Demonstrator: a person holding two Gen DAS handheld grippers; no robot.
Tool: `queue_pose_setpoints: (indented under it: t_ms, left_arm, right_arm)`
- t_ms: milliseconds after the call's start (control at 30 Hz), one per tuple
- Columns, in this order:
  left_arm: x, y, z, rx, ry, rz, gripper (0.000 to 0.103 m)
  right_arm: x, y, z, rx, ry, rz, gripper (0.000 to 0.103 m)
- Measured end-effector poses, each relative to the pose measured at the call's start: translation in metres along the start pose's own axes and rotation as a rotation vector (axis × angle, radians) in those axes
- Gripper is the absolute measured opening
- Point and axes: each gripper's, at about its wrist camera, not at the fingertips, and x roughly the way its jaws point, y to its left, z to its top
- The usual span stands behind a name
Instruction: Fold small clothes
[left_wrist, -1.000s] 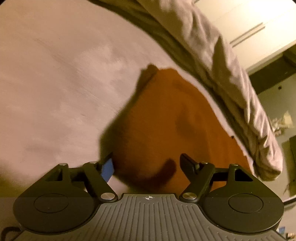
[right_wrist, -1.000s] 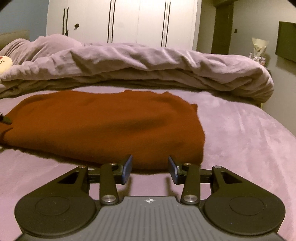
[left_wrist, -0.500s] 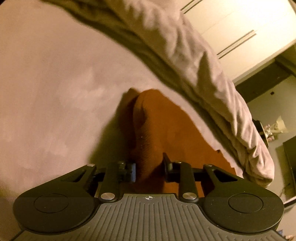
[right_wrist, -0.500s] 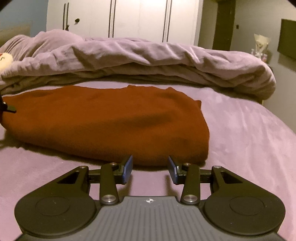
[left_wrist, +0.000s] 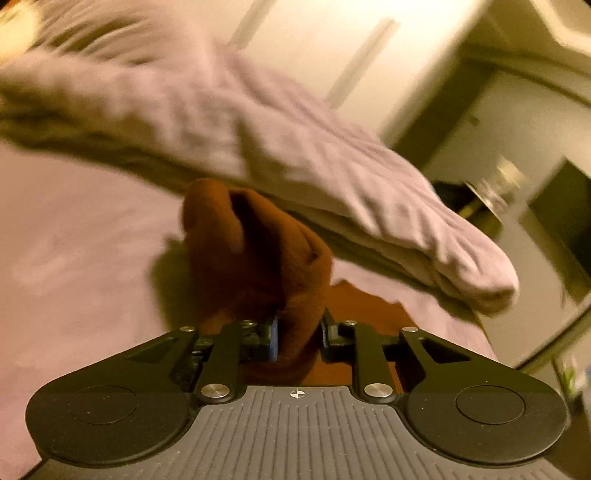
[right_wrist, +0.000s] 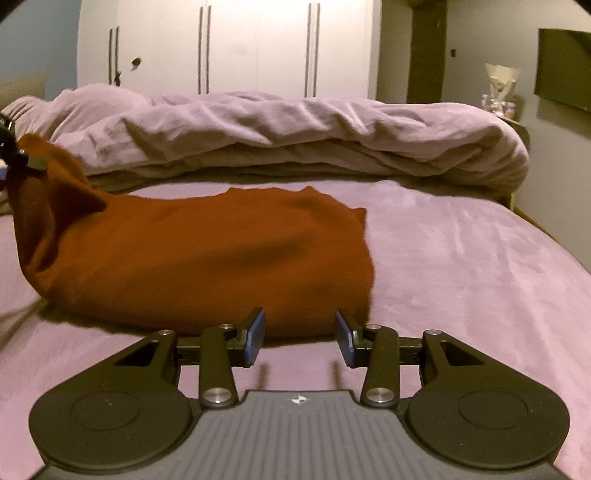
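Left claw (left_wrist: 298, 334) clamped on raised sweater (right_wrist: 207, 258) end; right claw (right_wrist: 300, 334) open, empty. Risk: thick knit slipping, fold landing skewed on bed (right_wrist: 461, 258).

Rust-brown garment (right_wrist: 207, 254) on bed, left end lifted, bunched.

A plain rust-brown garment (right_wrist: 207, 251) is seen on a lilac sheet (right_wrist: 461, 258); the rumpled duvet (right_wrist: 295, 136) is coloured pale mauve.
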Motion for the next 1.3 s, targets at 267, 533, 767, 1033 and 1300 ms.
queue_pose_setpoints:
  t_ms: [267, 533, 767, 1033, 1300]
  left_arm:
    - [0.064, -0.059, -0.062, 0.180, 0.210, 0.018, 0.023]
    - [-0.026, -0.026, -0.086, 0.110, 0.051, -0.081, 0.069]
    - [-0.043, 0.023, -0.096, 0.090, 0.052, 0.249, 0.070]
    - [-0.044, 0.070, -0.104, 0.033, 0.050, 0.421, 0.085]
    - [-0.042, 0.087, -0.112, -0.004, 0.063, 0.448, 0.091]
  right_arm:
    - [-0.010, -0.015, -0.003, 0.039, -0.006, -0.011, 0.040]
    - [-0.011, -0.023, 0.004, 0.058, -0.014, 0.009, 0.040]
    - [0.007, 0.008, 0.049, 0.164, 0.000, 0.228, 0.057]
    - [0.086, 0.061, 0.096, 0.219, 0.201, 0.401, 0.080]
    - [0.139, 0.086, 0.096, 0.279, 0.286, 0.411, 0.061]
